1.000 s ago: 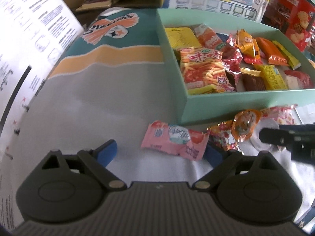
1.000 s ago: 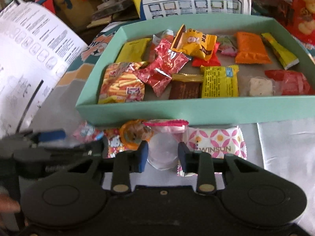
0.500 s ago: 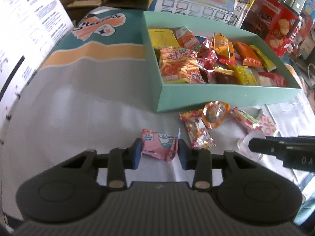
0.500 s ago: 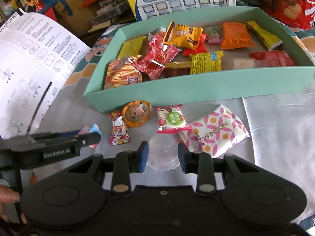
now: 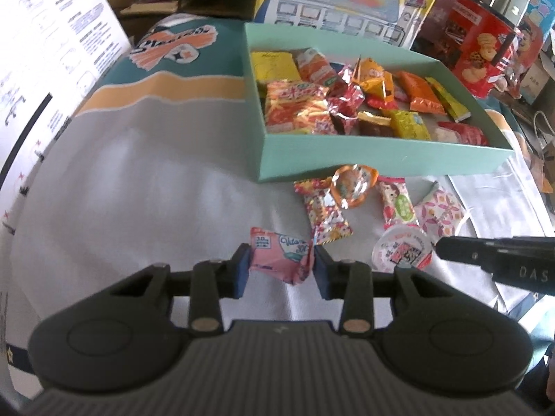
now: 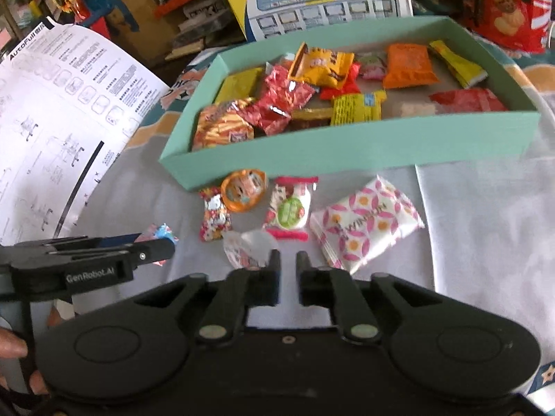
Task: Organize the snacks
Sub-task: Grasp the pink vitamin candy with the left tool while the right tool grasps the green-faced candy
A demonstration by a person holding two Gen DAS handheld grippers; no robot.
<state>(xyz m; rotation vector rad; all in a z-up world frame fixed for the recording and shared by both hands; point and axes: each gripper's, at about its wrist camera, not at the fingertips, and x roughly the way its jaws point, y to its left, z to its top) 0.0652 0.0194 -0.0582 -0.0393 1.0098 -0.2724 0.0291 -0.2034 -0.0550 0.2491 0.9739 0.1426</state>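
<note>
While the left tongs (image 5: 280,266) clamp the pink sachet (image 5: 280,259) crosswise above the worktop (image 5: 145,187), the teal box (image 5: 381,164) lies ahead and rightward; the right tongs (image 6: 285,264), nearly closed, hold nothing beside the jelly cup (image 6: 248,248).

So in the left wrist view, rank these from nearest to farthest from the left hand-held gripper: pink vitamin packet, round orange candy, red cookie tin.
1. Pink vitamin packet: between the fingers of the left hand-held gripper.
2. Round orange candy: ahead and right, beside the mint box front wall.
3. Red cookie tin: far right, beyond the box.
</note>
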